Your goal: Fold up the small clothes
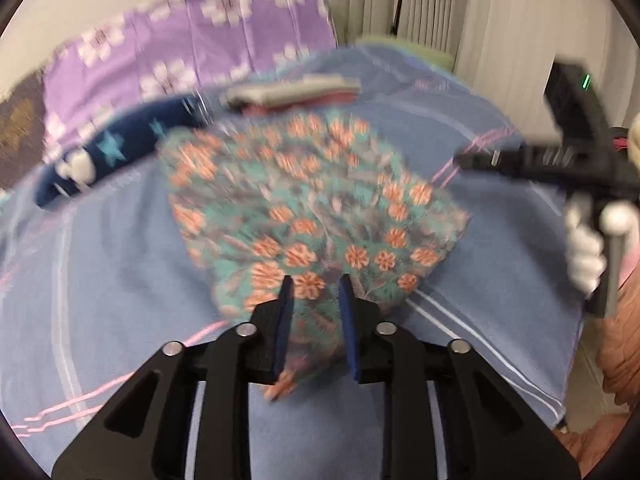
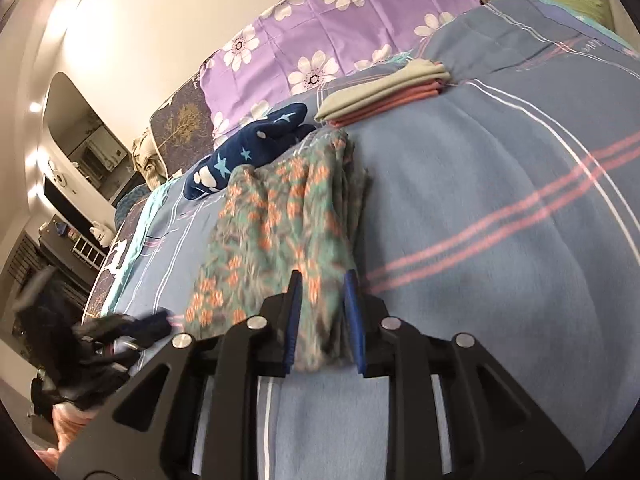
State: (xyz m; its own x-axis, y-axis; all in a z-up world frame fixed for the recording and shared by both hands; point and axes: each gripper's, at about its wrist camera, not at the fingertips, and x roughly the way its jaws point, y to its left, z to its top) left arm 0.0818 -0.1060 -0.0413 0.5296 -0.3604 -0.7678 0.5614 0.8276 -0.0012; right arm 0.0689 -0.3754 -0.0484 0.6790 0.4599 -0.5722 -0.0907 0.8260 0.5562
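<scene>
A teal garment with orange flowers (image 1: 304,216) lies bunched on the blue striped bedcover (image 1: 100,264). My left gripper (image 1: 316,292) has its blue pads on either side of the garment's near edge, with cloth between them. In the right wrist view the same garment (image 2: 280,216) runs away from my right gripper (image 2: 322,288), whose pads also straddle a fold of it. The right gripper also shows in the left wrist view (image 1: 500,160), off to the garment's right. The left gripper shows blurred at the lower left of the right wrist view (image 2: 132,326).
A navy star-print garment (image 2: 248,152) lies beyond the floral one. A folded stack of grey and pink clothes (image 2: 384,88) sits further back. A purple flowered pillow (image 2: 328,28) lines the wall. The bed edge drops off at the right (image 1: 576,360).
</scene>
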